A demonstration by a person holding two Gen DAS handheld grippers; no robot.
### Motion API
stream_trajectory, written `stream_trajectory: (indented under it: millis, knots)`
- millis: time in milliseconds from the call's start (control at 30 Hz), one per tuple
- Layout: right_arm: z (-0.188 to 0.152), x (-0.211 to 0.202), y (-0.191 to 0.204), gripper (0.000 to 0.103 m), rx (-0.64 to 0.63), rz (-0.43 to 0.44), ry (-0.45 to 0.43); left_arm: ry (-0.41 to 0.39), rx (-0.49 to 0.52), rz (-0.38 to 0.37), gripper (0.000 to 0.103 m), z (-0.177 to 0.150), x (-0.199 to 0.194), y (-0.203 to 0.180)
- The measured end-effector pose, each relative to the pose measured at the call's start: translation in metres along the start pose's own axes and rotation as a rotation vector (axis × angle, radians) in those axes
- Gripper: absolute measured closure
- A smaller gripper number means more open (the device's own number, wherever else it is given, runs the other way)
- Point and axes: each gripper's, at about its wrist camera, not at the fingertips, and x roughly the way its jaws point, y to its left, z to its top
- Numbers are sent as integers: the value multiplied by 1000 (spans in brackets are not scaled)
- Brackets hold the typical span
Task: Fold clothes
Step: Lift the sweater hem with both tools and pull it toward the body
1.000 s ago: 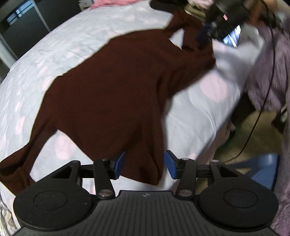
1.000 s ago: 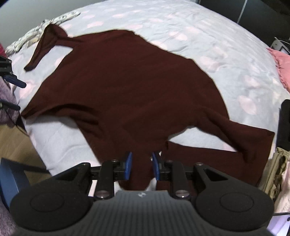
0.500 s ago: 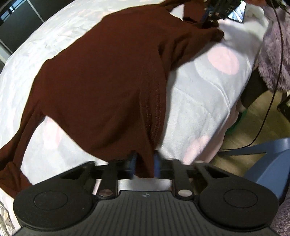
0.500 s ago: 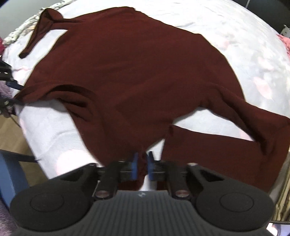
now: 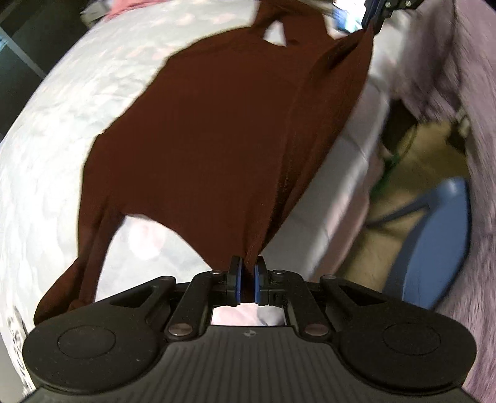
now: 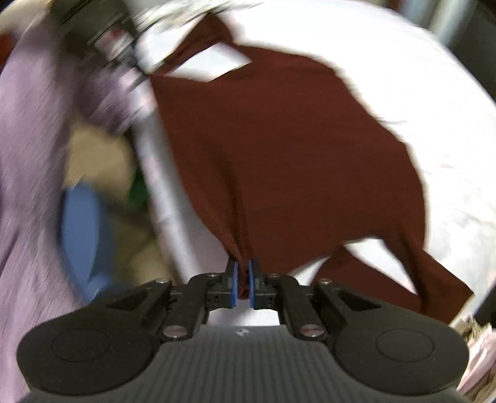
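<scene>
A dark maroon long-sleeved top (image 5: 217,130) lies spread over a pale floral bed (image 5: 62,130). My left gripper (image 5: 246,280) is shut on one corner of its hem, and the cloth rises taut from the blue pads. In the right wrist view the same maroon top (image 6: 294,148) stretches away, with my right gripper (image 6: 243,282) shut on the other corner of the hem. The right gripper (image 5: 376,14) shows at the top of the left wrist view, pulling the hem edge tight between the two. One sleeve (image 5: 83,260) trails lower left; the other sleeve (image 6: 434,279) lies lower right.
The bed's edge (image 5: 350,173) drops to a tan floor (image 5: 412,173) with a blue chair (image 5: 440,241) beside it. A person's fuzzy lilac sleeve (image 6: 28,155) fills the left of the blurred right wrist view. Folded cloth (image 6: 477,356) sits at the far lower right.
Both grippers went from open around the hem to shut on it, then lifted. The hem edge now hangs taut between them off the bed's side; the views have swung.
</scene>
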Motion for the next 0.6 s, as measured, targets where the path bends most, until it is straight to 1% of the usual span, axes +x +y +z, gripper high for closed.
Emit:
stream_trajectory:
  millis: [133,167,267,300,333,367,400,467,500,567,600]
  knots:
    - [-3,30,25,95,-104,47,119,43,89,-34,98,-7,27,-14]
    - [-4,40,28,95,-109,55,137,54,107,-42,98,-9,34,-17]
    - [-10,69,33,95,-122,64,177,65,134,-84,97,-14,38,-23]
    - [-11,78,34,95,-127,61,191,69,143,-97,95,-16,39,-25]
    - [-15,81,38,94,-129,56,199,73,151,-111,93,-18,40,-27]
    - [-17,84,40,89,-130,68,210,77,160,-125,91,-20,42,-29]
    - [-18,87,41,89,-131,83,222,80,169,-139,89,-21,43,-31]
    - [-18,87,44,88,-137,141,250,88,187,-166,89,-25,45,-36]
    - [-19,84,48,85,-151,149,256,86,200,-186,87,-25,41,-38]
    - [-17,75,51,85,-166,132,239,51,199,-190,86,-23,34,-37]
    - [-15,71,48,85,-145,121,212,27,169,-192,84,-21,31,-35]
